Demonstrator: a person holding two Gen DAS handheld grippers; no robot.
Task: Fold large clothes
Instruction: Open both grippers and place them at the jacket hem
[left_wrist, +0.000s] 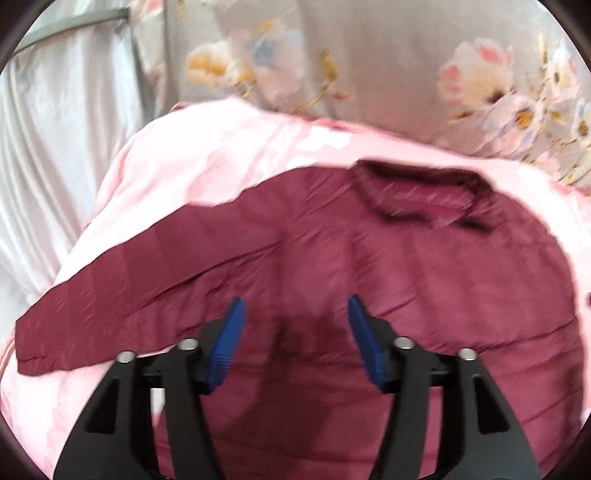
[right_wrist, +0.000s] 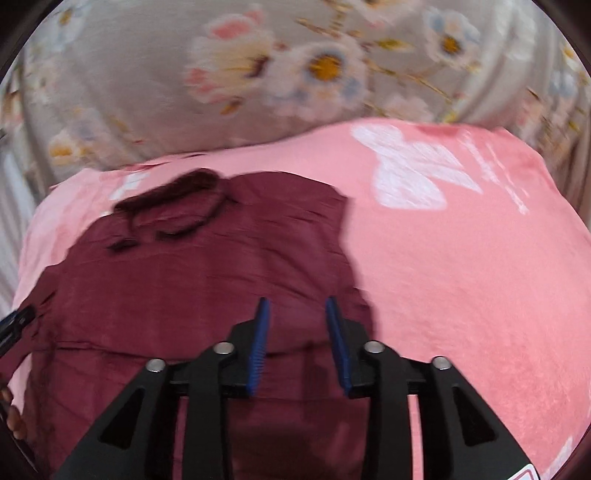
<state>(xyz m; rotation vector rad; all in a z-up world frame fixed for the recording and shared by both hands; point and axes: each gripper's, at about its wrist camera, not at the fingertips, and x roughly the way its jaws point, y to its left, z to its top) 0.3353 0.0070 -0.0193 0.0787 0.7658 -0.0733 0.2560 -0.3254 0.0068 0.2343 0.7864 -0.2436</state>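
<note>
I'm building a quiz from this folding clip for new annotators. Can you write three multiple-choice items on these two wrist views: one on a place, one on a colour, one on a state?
1. What does the jacket lie on?
A. a bare wooden floor
B. a pink blanket
C. a metal rack

2. What colour is the jacket?
A. navy blue
B. mustard yellow
C. dark maroon

3. How stand the jaws of the left gripper and the right gripper?
A. both apart, with nothing pinched
B. both clamped on the collar
C. left clamped on a sleeve, right apart

Answers:
1 B, pink fabric with white shapes shows all round the jacket.
2 C, both views show the same deep wine red.
3 A, the blue pads stand apart in each view, and the jacket shows through the gap.
</note>
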